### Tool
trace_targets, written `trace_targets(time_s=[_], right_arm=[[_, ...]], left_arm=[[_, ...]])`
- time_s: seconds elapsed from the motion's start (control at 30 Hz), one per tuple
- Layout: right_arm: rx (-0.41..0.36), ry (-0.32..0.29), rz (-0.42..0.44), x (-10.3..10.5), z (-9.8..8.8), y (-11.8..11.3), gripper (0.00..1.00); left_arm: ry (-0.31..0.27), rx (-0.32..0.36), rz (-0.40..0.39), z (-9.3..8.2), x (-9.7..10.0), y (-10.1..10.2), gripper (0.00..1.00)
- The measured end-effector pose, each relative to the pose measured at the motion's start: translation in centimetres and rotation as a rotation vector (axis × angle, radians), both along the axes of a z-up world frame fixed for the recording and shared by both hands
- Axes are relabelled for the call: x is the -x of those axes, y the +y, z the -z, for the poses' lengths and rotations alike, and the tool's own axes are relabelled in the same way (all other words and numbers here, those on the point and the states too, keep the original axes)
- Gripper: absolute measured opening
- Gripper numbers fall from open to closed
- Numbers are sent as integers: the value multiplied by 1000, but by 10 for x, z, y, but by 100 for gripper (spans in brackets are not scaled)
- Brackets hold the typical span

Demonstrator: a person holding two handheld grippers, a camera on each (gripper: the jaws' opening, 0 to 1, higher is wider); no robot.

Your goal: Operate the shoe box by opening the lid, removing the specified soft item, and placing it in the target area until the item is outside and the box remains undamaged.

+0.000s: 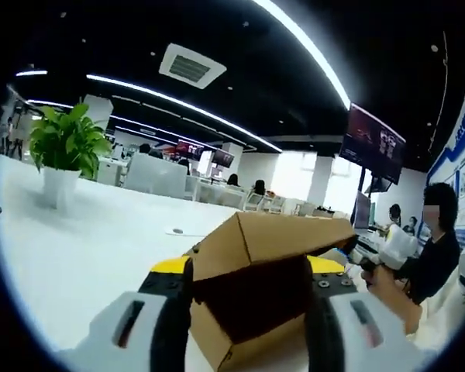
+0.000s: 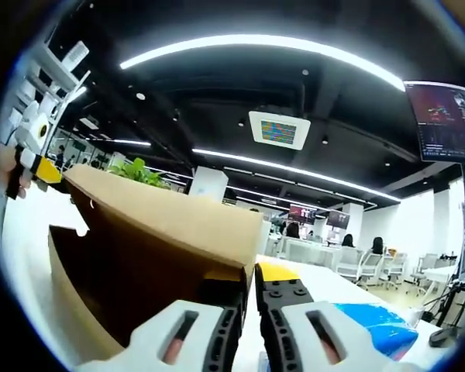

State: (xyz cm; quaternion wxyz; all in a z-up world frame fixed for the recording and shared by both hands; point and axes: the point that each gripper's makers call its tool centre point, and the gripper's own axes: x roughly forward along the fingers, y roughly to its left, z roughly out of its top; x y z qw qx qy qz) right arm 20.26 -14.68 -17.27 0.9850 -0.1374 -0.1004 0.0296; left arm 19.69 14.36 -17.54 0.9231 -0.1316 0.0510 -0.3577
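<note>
A brown cardboard shoe box [image 1: 240, 341] stands on the white table [image 1: 77, 256] with its lid [image 1: 287, 232] lifted at an angle, and its inside is dark and hidden. My left gripper [image 1: 248, 310] has its jaws wide apart around one end of the box, each touching a side. In the right gripper view the lid [image 2: 155, 217] rises to the left. My right gripper [image 2: 248, 325] is nearly closed on the lid's front lip. The left gripper [image 2: 35, 132] and a hand show at the box's far end.
A potted plant [image 1: 62, 147] stands at the table's far left. A blue flat item [image 2: 372, 329] lies on the table right of my right gripper. A seated person [image 1: 438, 248] is close on the right, with desks and chairs behind.
</note>
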Motion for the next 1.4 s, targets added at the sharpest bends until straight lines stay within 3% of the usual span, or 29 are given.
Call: trace_targets(time_s=[0.23, 0.5, 0.7, 0.97, 1.1, 1.4], right_arm=[[-3, 1, -8, 3, 3, 1, 3], [9, 2, -7, 4, 6, 2, 3], [21, 6, -4, 4, 10, 3, 4], [28, 14, -8, 5, 14, 4, 4], [19, 20, -12, 4, 15, 4, 4], [-13, 34, -33, 5, 18, 5, 6]], left_arm=[[-17, 1, 17, -2, 1, -7, 46], [-14, 0, 16, 0, 3, -6, 45], [11, 45, 51, 1, 9, -8, 55], [23, 41, 40, 6, 9, -8, 53], [25, 4, -3, 12, 4, -3, 42], [26, 3, -19, 14, 6, -5, 42]])
